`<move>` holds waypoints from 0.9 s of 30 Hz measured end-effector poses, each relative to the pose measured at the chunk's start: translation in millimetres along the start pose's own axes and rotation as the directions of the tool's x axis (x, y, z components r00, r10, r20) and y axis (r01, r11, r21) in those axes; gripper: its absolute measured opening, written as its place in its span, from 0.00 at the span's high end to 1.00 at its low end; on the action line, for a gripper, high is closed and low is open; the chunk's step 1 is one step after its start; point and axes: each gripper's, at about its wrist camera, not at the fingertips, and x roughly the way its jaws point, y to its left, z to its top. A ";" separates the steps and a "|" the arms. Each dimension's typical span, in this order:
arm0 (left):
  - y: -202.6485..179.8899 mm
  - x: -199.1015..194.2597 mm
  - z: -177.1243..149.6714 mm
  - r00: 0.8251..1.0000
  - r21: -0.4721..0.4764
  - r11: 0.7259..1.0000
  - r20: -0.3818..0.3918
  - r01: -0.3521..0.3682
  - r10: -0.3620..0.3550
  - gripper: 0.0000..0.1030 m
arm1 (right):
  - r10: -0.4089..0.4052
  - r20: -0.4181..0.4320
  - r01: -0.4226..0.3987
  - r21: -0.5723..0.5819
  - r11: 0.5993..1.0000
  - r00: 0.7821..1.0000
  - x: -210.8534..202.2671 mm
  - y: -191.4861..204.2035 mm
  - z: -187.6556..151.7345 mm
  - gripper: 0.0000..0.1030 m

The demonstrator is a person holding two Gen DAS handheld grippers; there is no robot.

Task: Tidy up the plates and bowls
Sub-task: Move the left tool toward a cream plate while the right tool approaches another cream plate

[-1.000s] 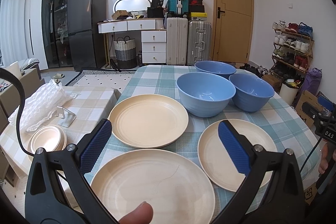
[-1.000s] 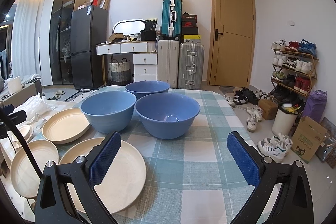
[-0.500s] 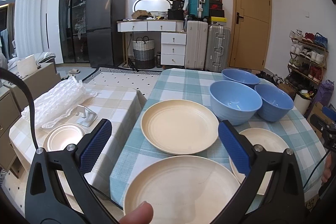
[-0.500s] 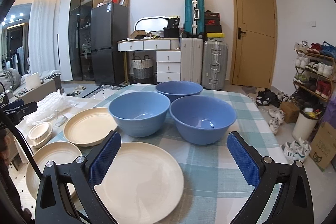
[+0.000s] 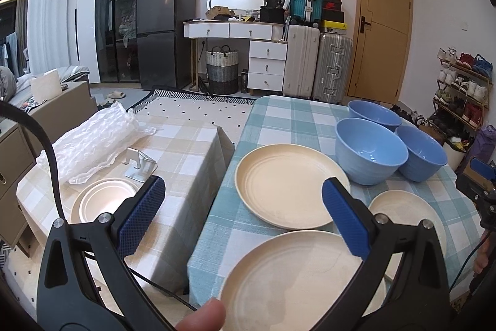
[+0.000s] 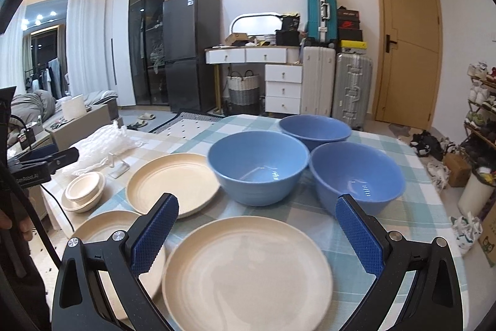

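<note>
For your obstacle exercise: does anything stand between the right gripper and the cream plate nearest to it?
Nothing visible does. The right gripper, jaws open, hangs directly over the near cream plate; the blue bowls stand beyond the plate, not in between.

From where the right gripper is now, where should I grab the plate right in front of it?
Take the near plate by its near rim, coming in low from the front. It lies flat, so only the raised edge offers a pinch: one finger over, one under. The right gripper is open and lined up with it.
</note>
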 end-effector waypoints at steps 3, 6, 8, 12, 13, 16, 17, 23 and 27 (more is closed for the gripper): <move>9.0 9.0 2.2 1.000 0.012 1.000 -0.024 -0.011 0.011 0.02 | 0.037 -0.020 -0.037 -0.003 0.999 0.999 11.1 15.6 5.1 0.00; 19.7 19.8 5.6 0.999 0.014 1.000 -0.044 -0.008 0.009 0.02 | 0.083 -0.058 -0.083 0.005 0.997 0.995 26.3 28.8 11.5 0.00; 27.8 26.9 8.6 0.999 0.008 1.000 -0.054 0.004 -0.004 0.02 | 0.104 -0.079 -0.103 0.010 0.995 0.991 36.0 38.4 15.3 0.00; 39.5 41.1 13.5 0.997 0.007 1.000 -0.074 0.005 -0.004 0.02 | 0.135 -0.114 -0.133 0.019 0.991 0.984 52.6 54.5 21.2 0.00; 41.9 45.2 14.8 0.997 0.007 1.000 -0.082 0.010 -0.010 0.02 | 0.143 -0.124 -0.141 0.023 0.990 0.982 57.1 58.1 22.1 0.00; 47.4 60.9 18.0 0.994 -0.012 1.000 -0.106 0.026 -0.027 0.02 | 0.155 -0.145 -0.153 0.023 0.988 0.977 69.5 65.9 26.4 0.00; 47.9 66.1 18.9 0.993 -0.019 1.000 -0.111 0.025 -0.027 0.02 | 0.162 -0.154 -0.161 0.019 0.987 0.975 73.8 68.8 27.0 0.00; 48.9 90.8 22.3 0.991 -0.039 0.998 -0.130 0.040 -0.044 0.02 | 0.180 -0.205 -0.178 0.026 0.984 0.962 101.0 76.0 29.6 0.00; 37.9 103.6 20.6 0.988 -0.025 0.998 -0.143 0.057 -0.060 0.02 | 0.212 -0.234 -0.193 0.102 0.976 0.949 117.6 71.8 32.0 0.00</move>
